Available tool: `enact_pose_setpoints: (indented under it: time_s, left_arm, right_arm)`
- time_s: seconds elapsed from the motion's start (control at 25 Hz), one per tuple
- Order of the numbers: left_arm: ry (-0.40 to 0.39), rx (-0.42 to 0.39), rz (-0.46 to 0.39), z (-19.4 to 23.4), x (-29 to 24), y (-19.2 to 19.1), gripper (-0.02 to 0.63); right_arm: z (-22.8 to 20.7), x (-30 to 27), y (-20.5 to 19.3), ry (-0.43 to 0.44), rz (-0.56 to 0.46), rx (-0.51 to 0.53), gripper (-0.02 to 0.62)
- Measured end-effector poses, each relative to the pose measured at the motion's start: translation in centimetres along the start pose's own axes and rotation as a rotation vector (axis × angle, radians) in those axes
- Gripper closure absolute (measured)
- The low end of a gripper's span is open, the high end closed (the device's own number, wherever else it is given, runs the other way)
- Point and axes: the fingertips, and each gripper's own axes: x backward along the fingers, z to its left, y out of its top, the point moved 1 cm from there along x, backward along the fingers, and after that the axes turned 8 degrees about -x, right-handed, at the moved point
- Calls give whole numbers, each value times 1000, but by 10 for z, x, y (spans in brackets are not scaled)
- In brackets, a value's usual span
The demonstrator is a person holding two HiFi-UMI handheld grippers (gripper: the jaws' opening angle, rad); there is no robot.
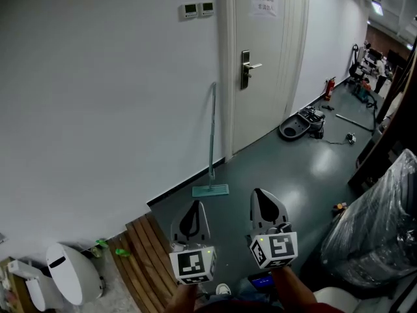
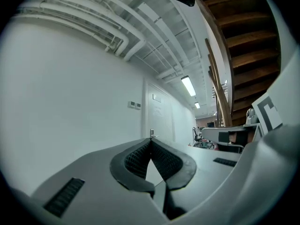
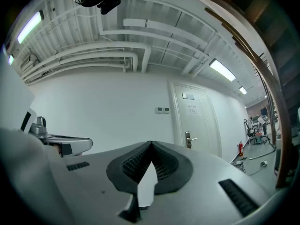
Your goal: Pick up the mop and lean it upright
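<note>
The mop [image 1: 212, 142] stands upright with its grey handle leaning against the white wall beside the door frame. Its teal flat head [image 1: 210, 190] rests on the dark floor. My left gripper [image 1: 193, 207] and right gripper [image 1: 261, 194] hang side by side low in the head view, well short of the mop. Both are shut with tips touching and nothing held. In the left gripper view the left gripper [image 2: 151, 142] points at the wall. The right gripper [image 3: 150, 144] in its own view also faces the wall and door.
A white door [image 1: 260, 57] with a lever handle stands right of the mop. A dark machine [image 1: 303, 124] lies on the floor further along. Wooden slats [image 1: 146, 253] and a white bin [image 1: 71, 276] sit at lower left; a plastic-wrapped bundle [image 1: 378, 233] at right.
</note>
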Motion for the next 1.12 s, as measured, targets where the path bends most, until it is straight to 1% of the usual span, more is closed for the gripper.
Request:
enact_pose_setpoints:
  time_s: [0.12,0.24,0.44,0.56,0.88,1.12]
  left_arm:
    - [-14,-10,-10,2,-3,-5,592]
    - [-20,-4,-10,6,-12,-10,592]
    - [-22,-12,-8,14,-46,-19,592]
    - [-21,-27,5,15,-78,-27,592]
    - [-20,-15,4,3,-181,-26,592]
    - [-8,-37,37,-6,-259,-33,592]
  right_arm:
    - [-1,-2,-5,-7,-27,-10,578]
    - [0,-13,-11,14,-39,-8,578]
    - [-11,-49,-21,14,-49,-16,578]
    - [-26,-78,-27,12,-44,-24,578]
    - [-81,-164,-26,28,-28,-35,578]
    - [-129,-228,-20,45,-25,-51,578]
